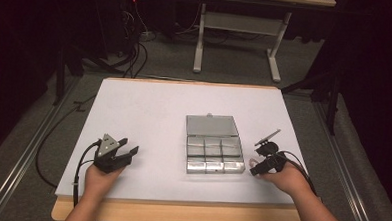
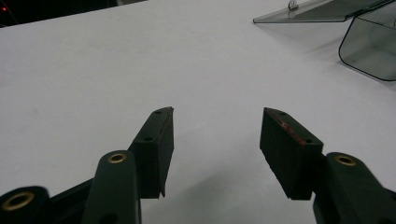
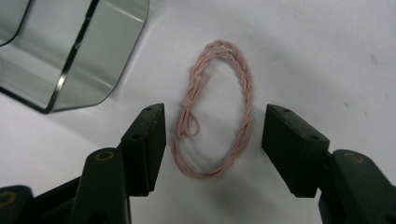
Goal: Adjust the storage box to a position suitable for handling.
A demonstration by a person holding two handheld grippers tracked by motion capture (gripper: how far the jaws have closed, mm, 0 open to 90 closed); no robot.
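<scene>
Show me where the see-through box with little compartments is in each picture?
High view: the clear box sits right of the table's middle, lid open toward the far edge.
Left gripper view: its corner and open lid are at the top right.
Right gripper view: one rounded corner is at the top left, beside the pink string loop.
Shared landmark: the white table top.

box (image 3: 70, 51): cut off by top and left edges in right gripper view | compartments' contents: too small to tell in high view | string loop (image 3: 217, 109): too small to make out in high view
</scene>
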